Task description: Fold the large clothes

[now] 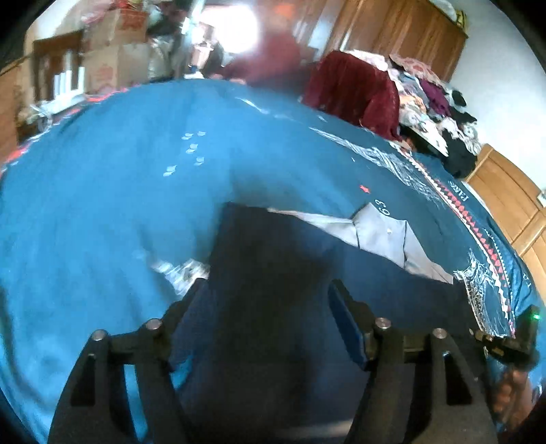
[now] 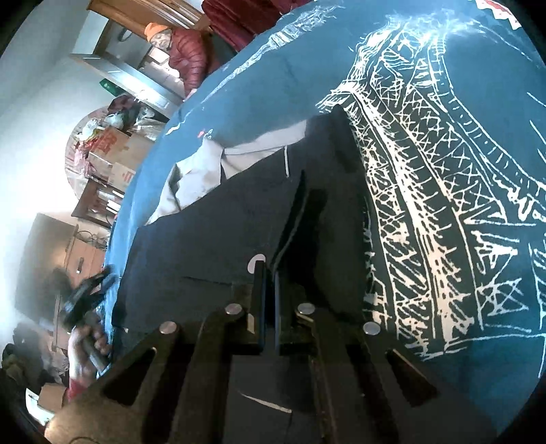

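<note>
One dark navy garment [image 1: 273,273], grey lining [image 1: 382,232] exposed, flat on a teal printed bedspread [image 1: 102,191]; its long axis runs away from both cameras up the bed. Left gripper [image 1: 266,297]: fingers spread wide over the cloth, pinching nothing. Right gripper [image 2: 269,290]: fingers pressed together on a raised fold of the garment. One clothes pile [image 1: 426,99] at the bed's far edge.

big dark navy cloth garment [image 1: 273,273] with light grey lining | wide teal bed sheet [image 1: 102,188], white tower drawing, red-and-white zigzag edge | dark red velvety cloth [image 1: 351,88] | brown wooden cupboard [image 1: 402,30]
</note>
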Motion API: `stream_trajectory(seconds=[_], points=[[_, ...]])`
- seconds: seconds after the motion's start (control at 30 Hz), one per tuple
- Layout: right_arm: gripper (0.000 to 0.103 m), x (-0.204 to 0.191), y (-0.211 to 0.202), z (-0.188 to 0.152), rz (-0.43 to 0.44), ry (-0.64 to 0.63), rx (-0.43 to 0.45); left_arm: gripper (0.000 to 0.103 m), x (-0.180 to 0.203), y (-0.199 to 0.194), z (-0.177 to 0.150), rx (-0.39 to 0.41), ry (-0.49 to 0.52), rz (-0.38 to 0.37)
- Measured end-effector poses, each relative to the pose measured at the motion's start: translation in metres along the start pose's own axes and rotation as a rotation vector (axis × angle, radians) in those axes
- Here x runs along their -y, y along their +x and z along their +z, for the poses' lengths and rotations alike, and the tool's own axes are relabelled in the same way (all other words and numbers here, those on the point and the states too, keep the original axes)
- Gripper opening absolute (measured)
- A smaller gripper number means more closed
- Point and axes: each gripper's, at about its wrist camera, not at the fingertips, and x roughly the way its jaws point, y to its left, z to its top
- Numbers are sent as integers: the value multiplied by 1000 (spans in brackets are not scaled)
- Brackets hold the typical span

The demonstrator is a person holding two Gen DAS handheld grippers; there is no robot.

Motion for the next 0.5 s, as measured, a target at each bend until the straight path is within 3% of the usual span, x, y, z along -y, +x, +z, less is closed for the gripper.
stream_trajectory(seconds=[0.07, 0.17, 0.3, 0.37, 0.43, 0.47, 0.5], points=[[5, 6, 1, -3, -30, -12, -11, 74, -9, 49, -3, -157, -23, 60], [8, 5, -11, -5, -150, -59, -7, 73, 2, 35, -10, -119, 42, 68], [10, -22, -40, -5, -123, -161, 98, 76, -6, -25, -33, -31, 77, -28], [14, -26, -24, -8, -69, -179, 43, 76, -19, -30, -52, -72, 86, 19], [14, -9, 18, -15, -73, -137, -120, 75, -43, -36, -73, -119, 56, 60], [2, -2, 23, -17, -84, -116, -131, 72, -49, -40, -79, -110, 38, 44], [0, 1, 18, -18, -96, -100, -108, 72, -56, -54, -84, -104, 24, 34]])
